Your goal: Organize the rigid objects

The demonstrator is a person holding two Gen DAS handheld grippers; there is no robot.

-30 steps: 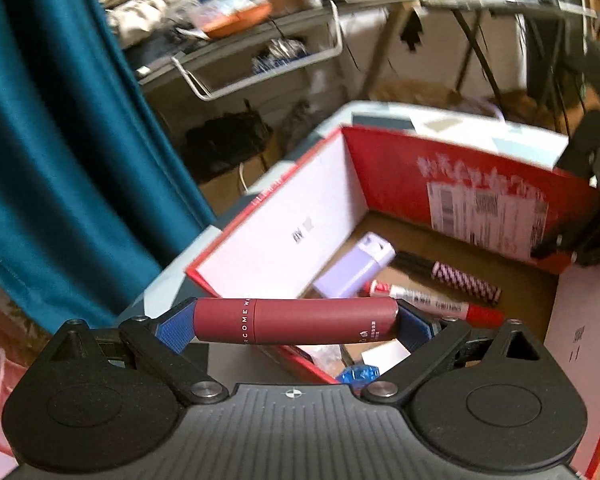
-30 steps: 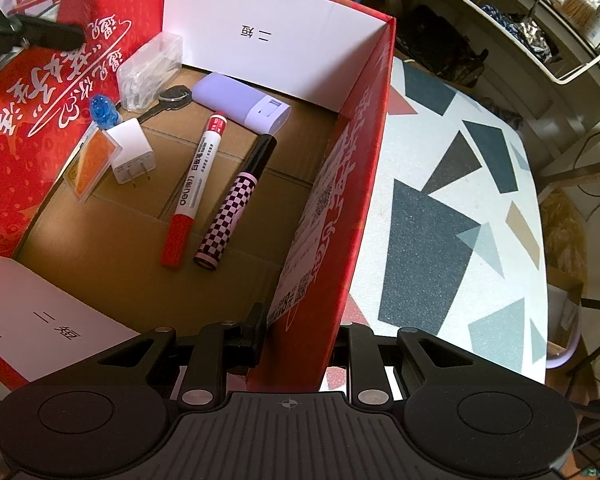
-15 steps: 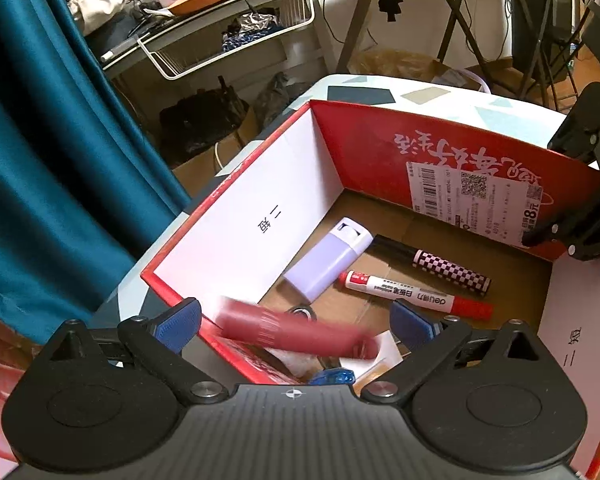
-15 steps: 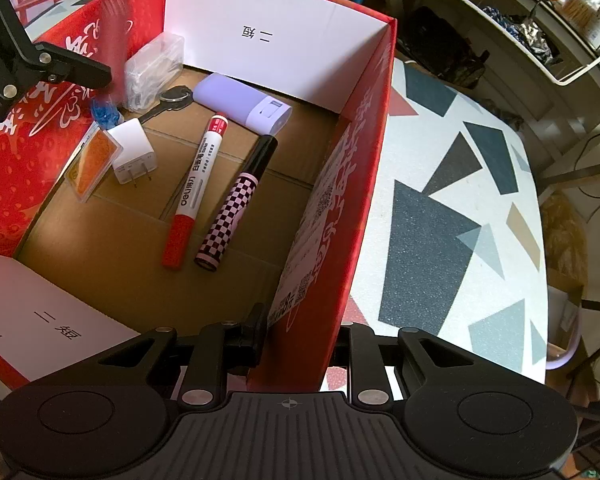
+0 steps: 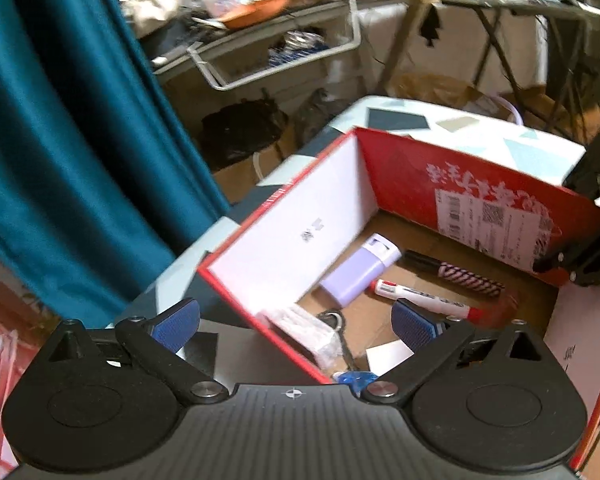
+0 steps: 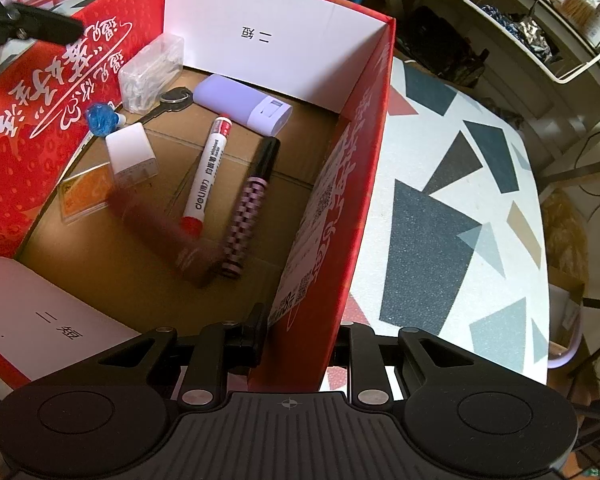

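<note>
Right gripper (image 6: 296, 336) jaws clamp the red box (image 6: 364, 152) wall — blurred maroon tube (image 6: 168, 236), apparently on its floor.

The left gripper (image 5: 295, 322) has a matte black body with a ribbed centre panel bearing a small white crosshair mark. Two round, shallow discs sit on either side of it. Black angled link arms with triangular cut-outs run forward from silver screws (image 5: 204, 389), and each finger ends in a textured blue pad (image 5: 175, 325).

The right gripper (image 6: 302, 334) has the same build: black ribbed panel with a white crosshair, two circular discs, silver screws (image 6: 195, 397) at the pivots, and black link arms with triangular openings. Its fingers (image 6: 256, 330) look black from this side; their pads are not visible.
</note>
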